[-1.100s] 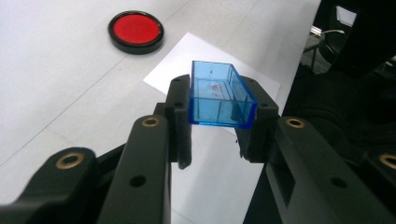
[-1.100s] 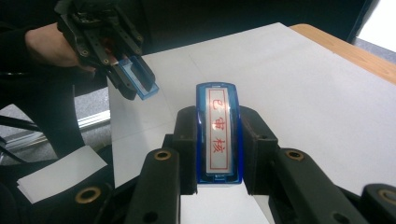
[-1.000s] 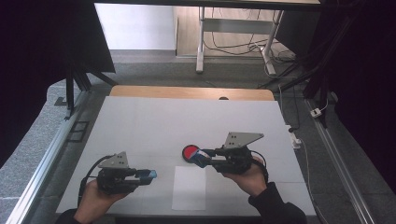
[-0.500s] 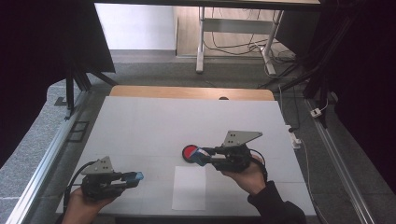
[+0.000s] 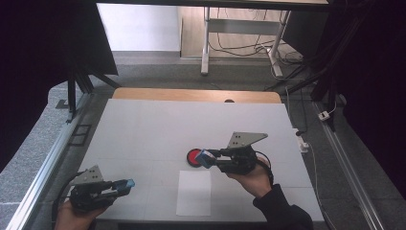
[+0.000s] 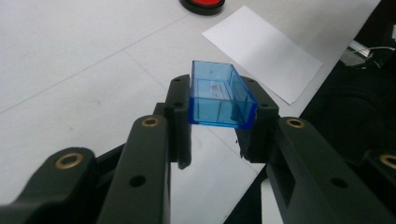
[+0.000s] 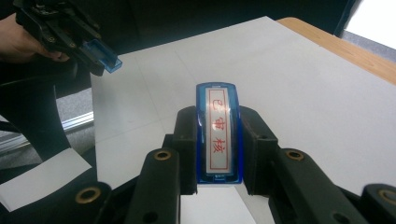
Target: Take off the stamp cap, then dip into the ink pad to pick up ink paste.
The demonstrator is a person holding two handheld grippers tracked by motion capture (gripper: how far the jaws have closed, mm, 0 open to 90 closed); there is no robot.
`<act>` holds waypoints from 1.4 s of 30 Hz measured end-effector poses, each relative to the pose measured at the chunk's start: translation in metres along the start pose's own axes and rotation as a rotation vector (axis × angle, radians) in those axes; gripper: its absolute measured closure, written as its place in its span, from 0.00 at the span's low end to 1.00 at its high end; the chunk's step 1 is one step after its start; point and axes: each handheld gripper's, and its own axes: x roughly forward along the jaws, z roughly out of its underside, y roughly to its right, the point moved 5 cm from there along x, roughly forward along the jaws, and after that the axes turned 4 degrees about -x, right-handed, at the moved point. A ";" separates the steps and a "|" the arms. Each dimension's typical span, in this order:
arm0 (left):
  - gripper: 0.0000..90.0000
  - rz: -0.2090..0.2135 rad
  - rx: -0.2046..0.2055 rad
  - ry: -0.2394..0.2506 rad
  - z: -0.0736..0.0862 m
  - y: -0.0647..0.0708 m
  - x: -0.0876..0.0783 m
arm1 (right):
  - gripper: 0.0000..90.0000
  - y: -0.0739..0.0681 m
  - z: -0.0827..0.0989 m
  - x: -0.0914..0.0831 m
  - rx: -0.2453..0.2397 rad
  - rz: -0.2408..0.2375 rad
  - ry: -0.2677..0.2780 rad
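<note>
The left tongs [image 6: 219, 135] are pinching a clear blue stamp cap [image 6: 220, 95] between their black jaws; the cap is a small open box, gripped by its two long sides, with its open end pointing away from the hand. In the high view the left tongs [image 5: 125, 184] sit at the near left corner of the table [image 5: 143, 129], held low over the white surface by the person's left hand [image 5: 79, 213], the cap [image 5: 125, 183] showing as a blue tip. From the right gripper view the same cap [image 7: 103, 57] shows at the upper left, well apart from the stamp.

The right tongs [image 7: 218, 149] are clamped on a blue self-inking stamp [image 7: 218, 133], its long body lying along the jaws. The stamp's white face, framed in red with three red characters, is turned up toward that camera. In the high view the right tongs [image 5: 205, 158] are held by the right hand [image 5: 251, 177] near the middle of the table, with the stamp [image 5: 206, 158] just beside a round red ink pad in a black case [image 5: 194, 156], at the pad's right edge.

A white sheet of paper [image 5: 194, 192] lies flat on the table nearer the person, between the two hands, just below the ink pad. In the left gripper view the paper [image 6: 261, 51] and the pad [image 6: 202, 4] lie beyond the cap.
</note>
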 end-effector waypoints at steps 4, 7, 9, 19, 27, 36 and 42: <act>0.76 -0.014 0.003 -0.002 0.004 -0.001 -0.002 | 0.79 0.002 0.000 0.001 0.002 0.006 -0.002; 0.76 -0.018 -0.002 -0.004 0.006 -0.002 -0.002 | 0.79 0.004 0.001 0.002 0.003 0.012 -0.006; 0.76 -0.019 -0.007 0.003 0.006 -0.003 -0.003 | 0.79 0.004 0.001 0.003 0.006 0.014 -0.008; 0.76 -0.016 -0.020 0.003 0.006 -0.004 -0.003 | 0.79 0.012 0.001 0.008 0.029 0.023 -0.021; 0.76 -0.027 0.003 0.005 0.006 -0.002 -0.004 | 0.79 0.024 0.004 0.017 0.038 0.042 -0.049; 0.76 -0.018 -0.019 0.005 0.007 -0.004 -0.003 | 0.79 0.039 0.008 0.031 0.039 0.082 -0.096; 0.76 -0.020 -0.020 0.002 0.007 -0.004 -0.003 | 0.79 0.044 0.011 0.044 0.034 0.093 -0.138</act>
